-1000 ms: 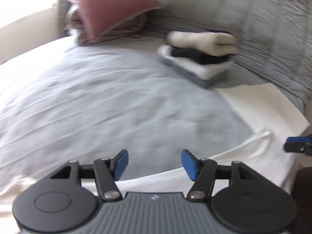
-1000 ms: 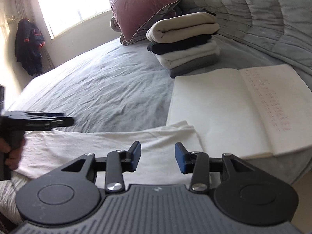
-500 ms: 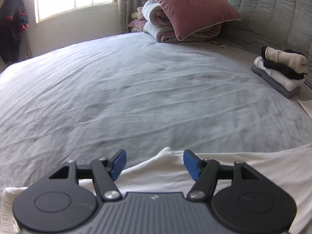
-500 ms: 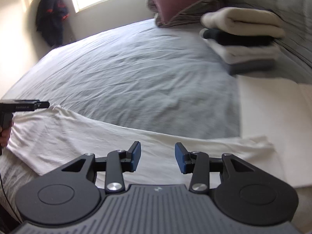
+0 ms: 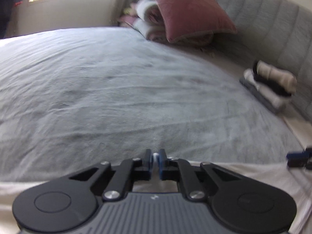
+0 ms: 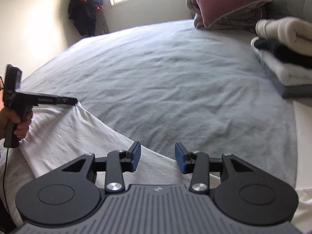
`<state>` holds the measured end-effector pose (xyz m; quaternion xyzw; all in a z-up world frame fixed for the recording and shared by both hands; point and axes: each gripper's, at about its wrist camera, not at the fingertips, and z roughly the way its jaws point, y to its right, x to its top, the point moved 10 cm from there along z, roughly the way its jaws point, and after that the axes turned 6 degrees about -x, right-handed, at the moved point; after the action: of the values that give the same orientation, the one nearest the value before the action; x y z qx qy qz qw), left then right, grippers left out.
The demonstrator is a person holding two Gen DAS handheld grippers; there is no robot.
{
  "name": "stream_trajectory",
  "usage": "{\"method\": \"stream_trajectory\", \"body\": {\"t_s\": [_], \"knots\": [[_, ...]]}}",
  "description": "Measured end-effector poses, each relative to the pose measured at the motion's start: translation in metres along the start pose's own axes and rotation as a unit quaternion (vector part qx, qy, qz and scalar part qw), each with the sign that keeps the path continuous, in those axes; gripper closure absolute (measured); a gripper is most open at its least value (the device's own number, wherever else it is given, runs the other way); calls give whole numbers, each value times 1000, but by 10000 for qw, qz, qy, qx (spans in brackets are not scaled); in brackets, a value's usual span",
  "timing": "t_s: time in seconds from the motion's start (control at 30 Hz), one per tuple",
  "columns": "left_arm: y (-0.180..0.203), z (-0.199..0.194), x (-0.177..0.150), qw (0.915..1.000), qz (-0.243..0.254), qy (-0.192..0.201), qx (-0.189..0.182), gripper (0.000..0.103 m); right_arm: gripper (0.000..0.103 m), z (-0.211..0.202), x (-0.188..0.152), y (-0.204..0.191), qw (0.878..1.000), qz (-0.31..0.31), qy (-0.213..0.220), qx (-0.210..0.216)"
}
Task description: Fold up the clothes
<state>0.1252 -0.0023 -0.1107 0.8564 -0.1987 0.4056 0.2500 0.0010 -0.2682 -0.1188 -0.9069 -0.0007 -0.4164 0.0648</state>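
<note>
A white garment (image 6: 68, 132) lies spread along the near edge of the grey bed (image 6: 165, 78). In the left wrist view my left gripper (image 5: 155, 159) has its jaws closing tight on a small fold of the white garment (image 5: 243, 173), and cloth shows between the blue pads. The right wrist view shows the left gripper (image 6: 73, 101) at the far left, held by a hand (image 6: 17, 124), pinching the garment's raised upper edge. My right gripper (image 6: 157, 159) is open above the garment's edge, with nothing pressed between its fingers. Its tip (image 5: 298, 159) shows at the right of the left wrist view.
A stack of folded clothes (image 6: 286, 54) sits at the right by the padded headboard (image 5: 273, 29). A pink pillow (image 6: 228, 0) rests on bedding at the back. A white sheet of paper (image 6: 304, 120) lies at the right edge. A dark jacket (image 6: 85, 5) hangs in the corner.
My left gripper has gone from open to shut on the garment's edge, which now stands lifted into a peak. Both grippers have swung left across the bed; the right stays open.
</note>
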Motion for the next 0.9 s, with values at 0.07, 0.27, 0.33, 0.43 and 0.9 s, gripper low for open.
{"method": "stream_trajectory", "body": {"t_s": [0.07, 0.27, 0.33, 0.43, 0.9], "knots": [[1, -7, -1, 9996, 29, 290, 30, 99, 60, 0, -3, -1, 10000, -53, 35, -1], [4, -33, 14, 9932, -49, 1155, -134, 99, 60, -2, -2, -9, 9997, -181, 80, 117], [7, -38, 15, 9924, 43, 1226, -117, 99, 60, -1, 2, -12, 9995, -247, 130, 136], [11, -45, 13, 9910, 203, 1321, -88, 99, 60, 0, 6, -20, 9987, -393, 218, 238], [27, -81, 4, 9820, 706, 1752, -22, 99, 60, 33, 32, -79, 9843, -1153, 40, 1335]]}}
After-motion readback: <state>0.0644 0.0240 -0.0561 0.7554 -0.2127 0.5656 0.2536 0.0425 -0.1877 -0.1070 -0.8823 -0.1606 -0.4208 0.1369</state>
